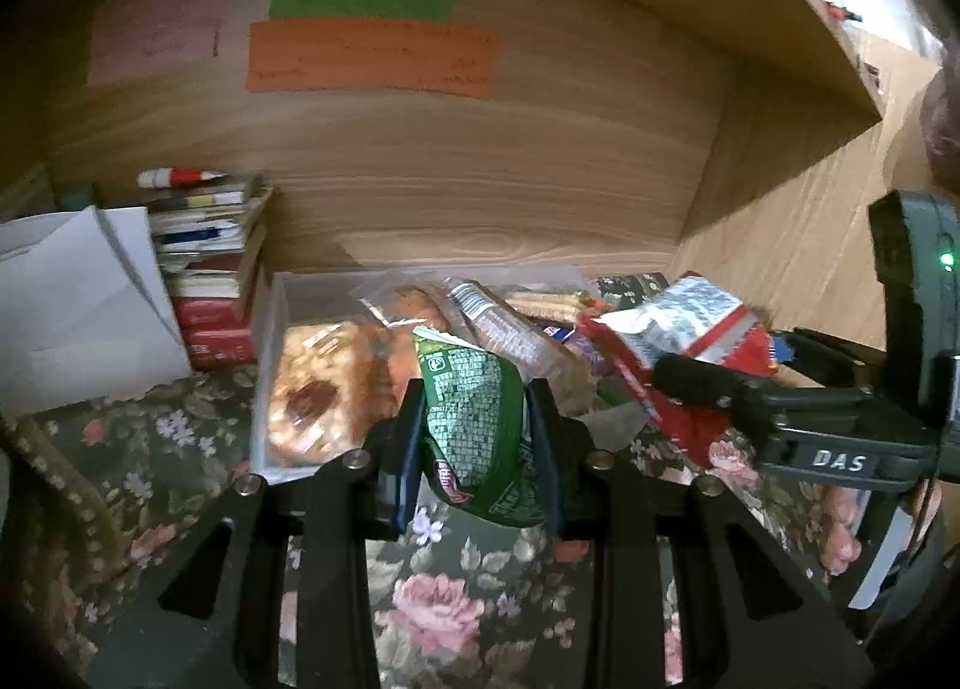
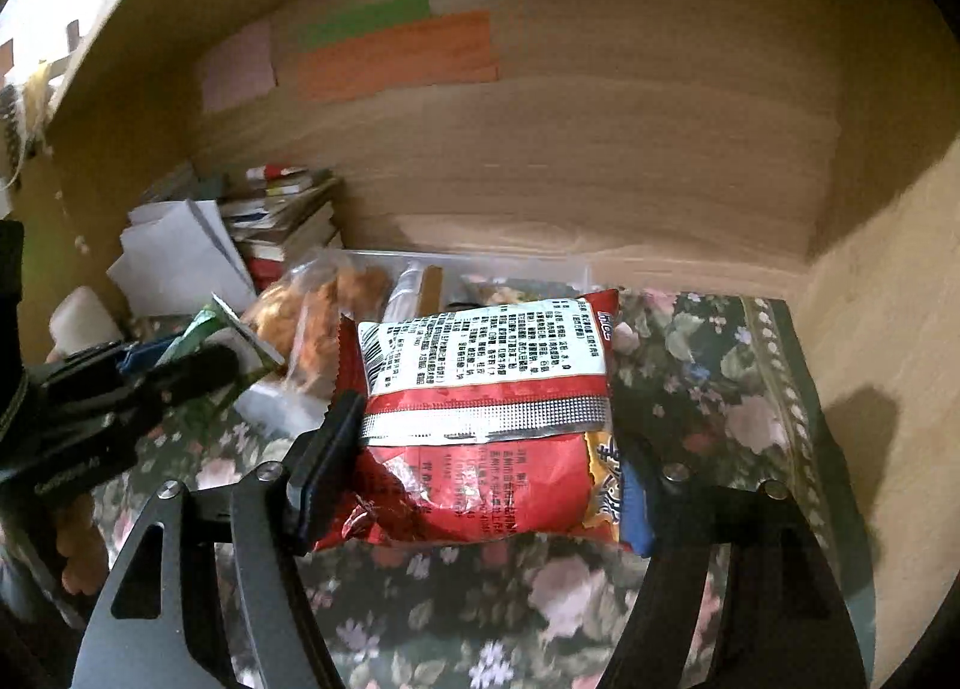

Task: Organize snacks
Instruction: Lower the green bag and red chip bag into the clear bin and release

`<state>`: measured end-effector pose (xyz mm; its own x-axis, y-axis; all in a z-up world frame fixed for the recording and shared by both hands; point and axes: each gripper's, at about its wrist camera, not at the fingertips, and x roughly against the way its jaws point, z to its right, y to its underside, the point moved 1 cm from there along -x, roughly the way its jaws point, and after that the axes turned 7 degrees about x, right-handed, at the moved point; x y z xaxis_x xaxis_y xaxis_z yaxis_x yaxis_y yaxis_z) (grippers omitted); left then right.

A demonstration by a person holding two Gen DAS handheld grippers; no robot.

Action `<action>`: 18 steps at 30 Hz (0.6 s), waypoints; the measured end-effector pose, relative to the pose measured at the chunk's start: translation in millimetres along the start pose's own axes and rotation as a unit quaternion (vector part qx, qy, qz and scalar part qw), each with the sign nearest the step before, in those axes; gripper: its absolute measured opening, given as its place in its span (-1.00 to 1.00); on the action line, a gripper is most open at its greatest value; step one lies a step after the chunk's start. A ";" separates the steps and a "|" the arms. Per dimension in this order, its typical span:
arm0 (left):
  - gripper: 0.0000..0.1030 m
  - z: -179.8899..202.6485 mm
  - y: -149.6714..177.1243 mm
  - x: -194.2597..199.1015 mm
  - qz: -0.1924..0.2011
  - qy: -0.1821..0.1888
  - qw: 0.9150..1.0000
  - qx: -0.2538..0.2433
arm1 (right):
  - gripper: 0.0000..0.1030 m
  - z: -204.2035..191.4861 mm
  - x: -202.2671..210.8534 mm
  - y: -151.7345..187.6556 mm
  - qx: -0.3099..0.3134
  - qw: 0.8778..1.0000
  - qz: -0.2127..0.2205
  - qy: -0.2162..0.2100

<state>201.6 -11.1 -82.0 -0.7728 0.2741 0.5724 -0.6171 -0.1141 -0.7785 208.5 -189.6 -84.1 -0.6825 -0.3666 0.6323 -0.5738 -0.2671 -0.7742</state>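
Note:
My left gripper (image 1: pixel 477 425) is shut on a green snack packet (image 1: pixel 474 425), held just in front of a clear plastic bin (image 1: pixel 270 341) filled with several wrapped snacks. My right gripper (image 2: pixel 480 449) is shut on a red and white snack bag (image 2: pixel 486 407), held above the floral cloth, near the bin's (image 2: pixel 540 263) right front. In the left wrist view the right gripper (image 1: pixel 708 377) and the red bag (image 1: pixel 678 329) show at right. In the right wrist view the left gripper (image 2: pixel 180 371) and the green packet (image 2: pixel 222 335) show at left.
Everything sits in a wooden cubby (image 1: pixel 480 179) with green, orange and pink paper notes (image 1: pixel 372 59) on its back wall. A stack of books (image 1: pixel 210 257) and white papers (image 1: pixel 78 299) stand left of the bin. A floral cloth (image 2: pixel 720 389) covers the shelf floor.

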 end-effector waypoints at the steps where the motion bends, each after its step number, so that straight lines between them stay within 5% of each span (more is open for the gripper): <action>1: -0.37 0.3 -1.8 -4.5 -0.003 0.001 1.000 0.001 | 0.34 1.6 -6.2 -2.4 -0.001 1.000 -0.004 -0.002; 8: -0.37 -2.4 -11.8 -46.1 -0.027 -0.009 1.000 0.006 | 0.34 6.0 -40.0 -9.5 0.000 1.000 -0.021 0.000; 18: -0.38 -8.0 -16.2 -62.9 -0.012 -0.033 0.999 -0.001 | 0.34 12.6 -64.4 -17.0 -0.001 1.000 -0.027 0.002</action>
<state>261.4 -18.9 -107.4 -0.7659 0.2131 0.6066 -0.6354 -0.1070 -0.7647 267.9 -172.7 -112.0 -0.6531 -0.3476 0.6728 -0.6101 -0.2846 -0.7394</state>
